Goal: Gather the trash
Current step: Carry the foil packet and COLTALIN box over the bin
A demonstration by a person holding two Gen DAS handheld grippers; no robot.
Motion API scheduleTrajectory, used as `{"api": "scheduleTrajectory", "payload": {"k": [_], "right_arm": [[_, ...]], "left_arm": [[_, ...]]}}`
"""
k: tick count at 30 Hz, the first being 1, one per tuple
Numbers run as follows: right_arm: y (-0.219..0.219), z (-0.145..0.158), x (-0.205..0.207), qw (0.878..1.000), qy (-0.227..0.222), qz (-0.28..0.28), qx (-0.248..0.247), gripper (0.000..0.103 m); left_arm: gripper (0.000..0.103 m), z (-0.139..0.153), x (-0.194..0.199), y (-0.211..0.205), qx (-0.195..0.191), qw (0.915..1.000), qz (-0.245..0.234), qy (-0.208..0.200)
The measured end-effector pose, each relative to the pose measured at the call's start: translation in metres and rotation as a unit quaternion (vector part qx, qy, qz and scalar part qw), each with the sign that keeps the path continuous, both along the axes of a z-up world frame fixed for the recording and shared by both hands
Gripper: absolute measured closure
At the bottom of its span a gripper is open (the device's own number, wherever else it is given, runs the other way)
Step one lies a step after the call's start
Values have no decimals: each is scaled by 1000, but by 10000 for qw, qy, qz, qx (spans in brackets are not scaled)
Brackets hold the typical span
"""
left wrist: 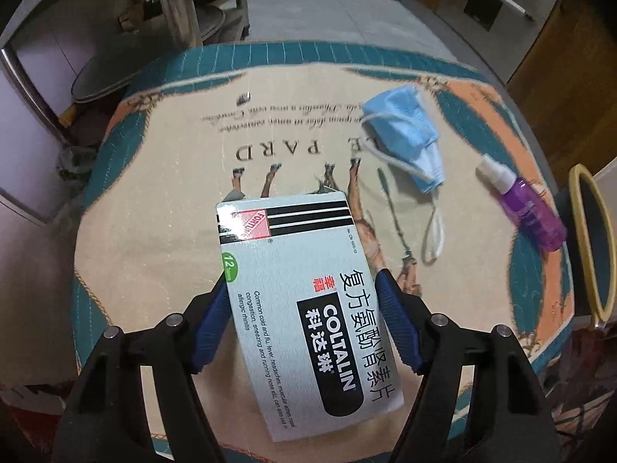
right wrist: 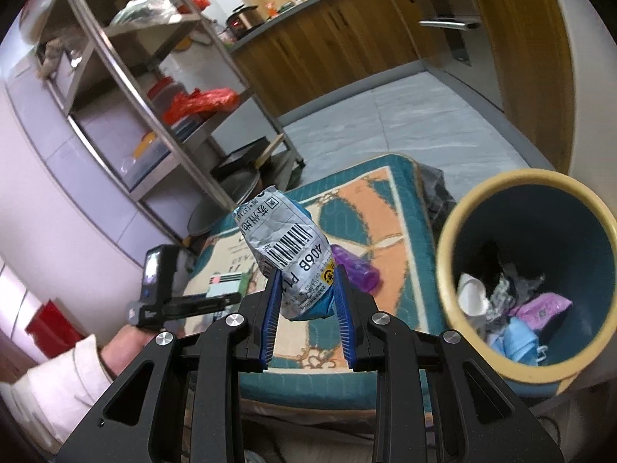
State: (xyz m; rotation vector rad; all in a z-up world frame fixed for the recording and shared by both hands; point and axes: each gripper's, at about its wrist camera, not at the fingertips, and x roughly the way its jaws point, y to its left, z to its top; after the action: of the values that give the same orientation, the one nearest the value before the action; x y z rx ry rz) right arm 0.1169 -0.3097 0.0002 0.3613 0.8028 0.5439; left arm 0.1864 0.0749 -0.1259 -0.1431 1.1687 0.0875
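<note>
My left gripper (left wrist: pixel 300 281) is shut on a white Coltalin medicine box (left wrist: pixel 304 308), held just above the patterned table mat (left wrist: pixel 162 200). A blue face mask (left wrist: pixel 405 135) and a purple spray bottle (left wrist: pixel 532 208) lie on the mat at the far right. My right gripper (right wrist: pixel 306 274) is shut on a crumpled grey shipping bag with a barcode (right wrist: pixel 293 254), held in the air left of the yellow-rimmed teal trash bin (right wrist: pixel 447 254). The bin holds several pieces of trash, among them a blue mask (right wrist: pixel 516 341). The medicine box (right wrist: pixel 227 285) and purple bottle (right wrist: pixel 356 270) also show in the right wrist view.
The bin's rim (left wrist: pixel 590 239) stands past the mat's right edge. A steel shelf rack (right wrist: pixel 154 115) with bags and containers stands behind the table at the left. Wooden kitchen cabinets (right wrist: pixel 347 38) line the back. The left gripper's camera (right wrist: pixel 158 281) and the person's hand are at lower left.
</note>
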Motion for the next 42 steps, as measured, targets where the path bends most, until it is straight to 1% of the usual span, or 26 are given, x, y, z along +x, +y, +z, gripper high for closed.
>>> {"api": "scheduleTrajectory", "payload": {"k": [2, 5, 8, 10, 12, 16, 22, 31, 35, 42], "right_arm": [[-10, -1, -1, 9999, 18, -122, 64, 74], [-25, -2, -2, 9994, 33, -292, 158, 74], [-36, -2, -4, 9989, 23, -433, 196, 74], [-42, -2, -5, 9984, 20, -525, 213, 74], [-46, -1, -7, 9979, 22, -604, 214, 74], [-56, -1, -11, 9968, 28, -772, 224, 74], [-73, -2, -17, 9947, 38, -1007, 192, 74], [-96, -9, -24, 9913, 64, -1312, 28, 74], [-109, -11, -28, 9894, 76, -1448, 11, 74], [-130, -18, -33, 9847, 159, -1737, -13, 74]], "left_arm": [[33, 13, -10, 2, -163, 9997, 58, -194], [33, 41, -26, 0, -440, 9969, 41, -648], [33, 68, -42, -13, -614, 9914, -144, -1149], [33, 80, -47, -25, -688, 9874, -304, -1396], [33, 87, -46, -33, -795, 9840, -413, -1541], [34, 95, -48, -49, -964, 9794, -647, -1651], [34, 103, -51, -70, -1073, 9729, -971, -1804], [34, 115, -55, -118, -1059, 9610, -1642, -1956], [34, 120, -54, -145, -1074, 9542, -1949, -1998], [34, 120, -43, -200, -1339, 9384, -2458, -2024]]}}
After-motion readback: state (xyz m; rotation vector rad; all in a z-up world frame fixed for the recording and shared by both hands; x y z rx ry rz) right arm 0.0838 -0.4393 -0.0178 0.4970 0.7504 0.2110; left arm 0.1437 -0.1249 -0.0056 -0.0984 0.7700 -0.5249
